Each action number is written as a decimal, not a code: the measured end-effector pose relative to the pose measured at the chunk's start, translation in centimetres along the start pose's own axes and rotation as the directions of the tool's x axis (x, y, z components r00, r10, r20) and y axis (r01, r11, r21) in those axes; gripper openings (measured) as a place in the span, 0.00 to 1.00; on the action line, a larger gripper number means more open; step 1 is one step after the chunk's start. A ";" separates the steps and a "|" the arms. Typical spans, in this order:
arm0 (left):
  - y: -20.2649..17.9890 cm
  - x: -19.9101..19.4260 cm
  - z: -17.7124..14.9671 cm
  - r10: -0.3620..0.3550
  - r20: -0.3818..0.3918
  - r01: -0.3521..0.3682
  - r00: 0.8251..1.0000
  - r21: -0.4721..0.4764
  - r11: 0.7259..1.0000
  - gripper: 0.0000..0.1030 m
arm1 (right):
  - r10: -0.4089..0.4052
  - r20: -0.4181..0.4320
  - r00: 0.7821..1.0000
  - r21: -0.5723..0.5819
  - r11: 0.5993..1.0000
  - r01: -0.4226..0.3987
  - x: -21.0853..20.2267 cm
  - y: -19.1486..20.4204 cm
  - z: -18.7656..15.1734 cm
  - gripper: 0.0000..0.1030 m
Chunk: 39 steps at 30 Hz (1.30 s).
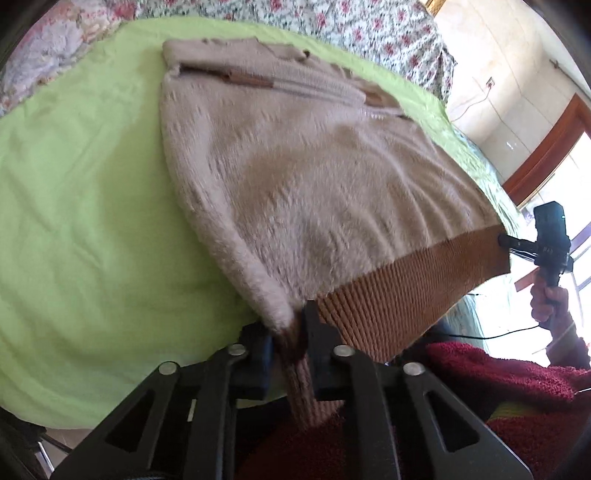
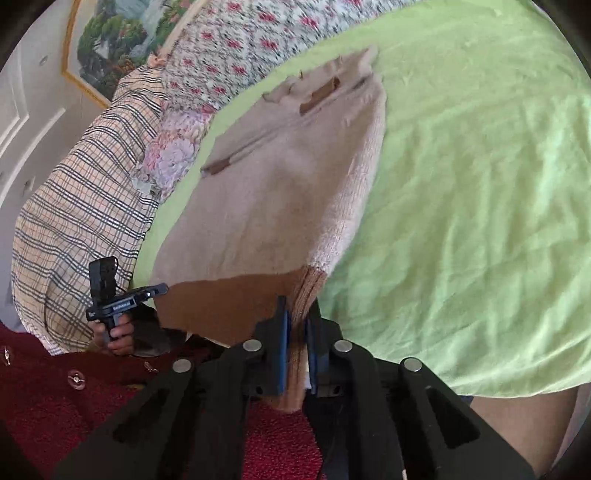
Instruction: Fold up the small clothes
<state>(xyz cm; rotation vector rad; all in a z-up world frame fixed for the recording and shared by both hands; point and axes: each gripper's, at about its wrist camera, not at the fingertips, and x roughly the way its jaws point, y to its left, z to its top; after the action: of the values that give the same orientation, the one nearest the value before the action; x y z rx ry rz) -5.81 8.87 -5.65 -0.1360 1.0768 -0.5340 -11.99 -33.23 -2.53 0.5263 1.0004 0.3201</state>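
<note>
A bed with a light green sheet [image 1: 81, 206] fills both views, a floral quilt [image 1: 354, 26] along its far edge and a plaid pillow [image 2: 85, 206] at one side. On the sheet lies a fuzzy beige sweater [image 1: 295, 184] — its far end flat, its brown ribbed hem [image 1: 417, 284] lifted taut. The left hand-held gripper [image 1: 291, 332] is clamped on one hem corner; the right hand-held gripper [image 2: 297, 325] is clamped on the other corner.
</note>
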 end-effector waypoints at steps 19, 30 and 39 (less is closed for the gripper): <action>-1.4 -6.8 2.2 -0.093 0.241 0.090 0.966 0.024 0.996 0.04 | 0.215 0.222 0.951 -0.004 0.976 -0.220 -3.3 1.8 1.3 0.07; 1.4 -8.9 15.2 -0.066 0.485 0.077 0.872 -0.003 0.997 0.04 | 0.232 0.414 0.880 -0.101 0.973 -0.209 -2.5 3.5 16.0 0.07; 6.9 -2.0 29.9 0.039 0.460 0.021 0.887 -0.125 0.992 0.05 | -0.019 0.388 0.922 0.046 0.999 0.002 5.6 0.6 30.9 0.07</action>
<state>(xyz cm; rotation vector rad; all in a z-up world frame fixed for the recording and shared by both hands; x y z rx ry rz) 21.77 11.35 7.80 -0.3529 0.6408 -0.3955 17.45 -38.36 7.15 0.5976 0.6246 0.1732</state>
